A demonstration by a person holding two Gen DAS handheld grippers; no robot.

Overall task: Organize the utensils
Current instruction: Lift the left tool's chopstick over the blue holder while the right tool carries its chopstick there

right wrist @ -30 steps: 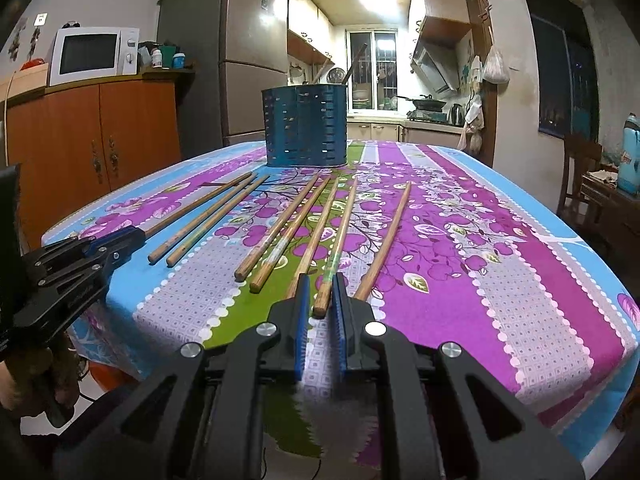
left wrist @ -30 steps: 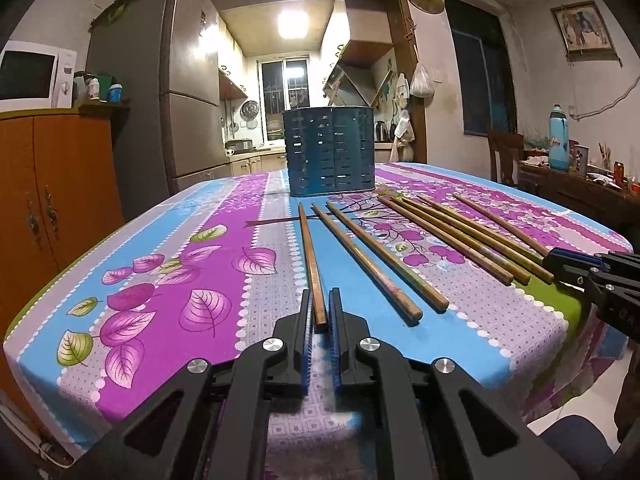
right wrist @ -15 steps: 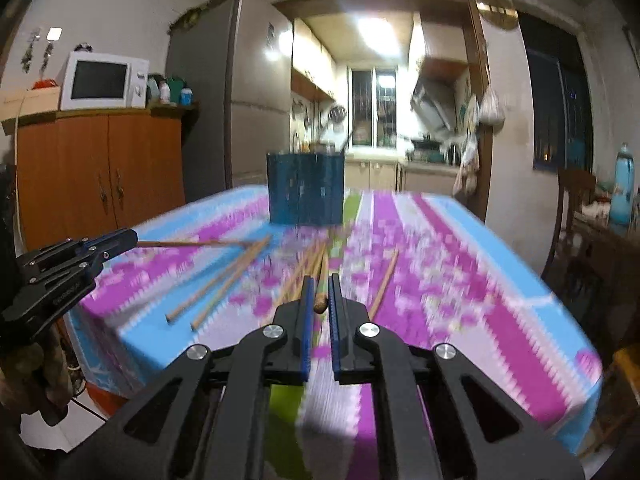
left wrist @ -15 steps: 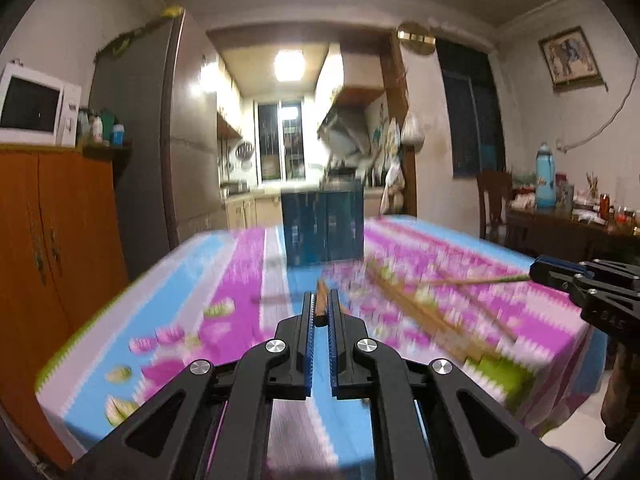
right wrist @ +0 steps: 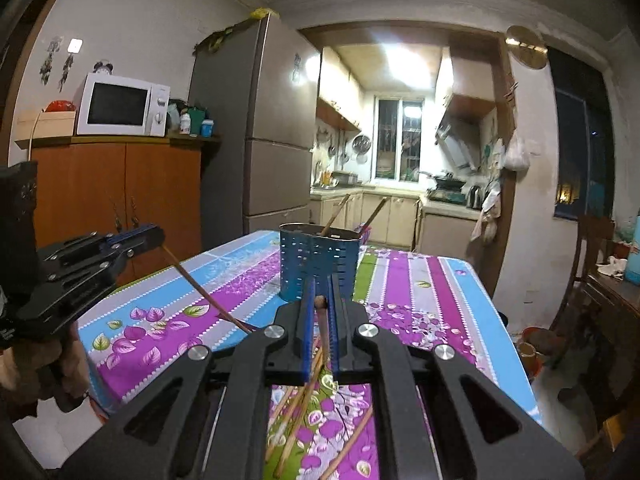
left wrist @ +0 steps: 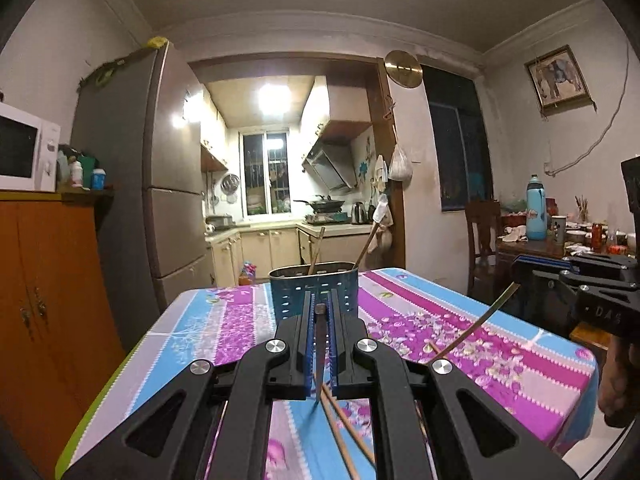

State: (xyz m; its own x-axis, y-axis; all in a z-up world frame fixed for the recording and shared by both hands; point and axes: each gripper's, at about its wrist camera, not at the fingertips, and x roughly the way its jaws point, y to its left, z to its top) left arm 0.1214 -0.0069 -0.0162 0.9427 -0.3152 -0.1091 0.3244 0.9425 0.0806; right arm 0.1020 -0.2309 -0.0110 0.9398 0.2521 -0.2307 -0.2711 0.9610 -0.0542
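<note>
Chopsticks are pinched near one end by left gripper (left wrist: 319, 334) and right gripper (right wrist: 321, 320); either may swing, missing the holder (right wrist: 316, 266) near the table's far edge.

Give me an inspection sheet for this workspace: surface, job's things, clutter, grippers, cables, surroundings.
Surface: table under a floral striped cloth.
Job's things: blue perforated holder upright with two chopsticks inside; loose chopsticks lying on the cloth near the table's near edge.
Clutter: nothing seen on the table.
Grippers: left hand-held gripper shut on a chopstick; right hand-held gripper shut on another chopstick.
Cables: wall cable.
Surroundings: fridge, microwave, kitchen behind.
</note>
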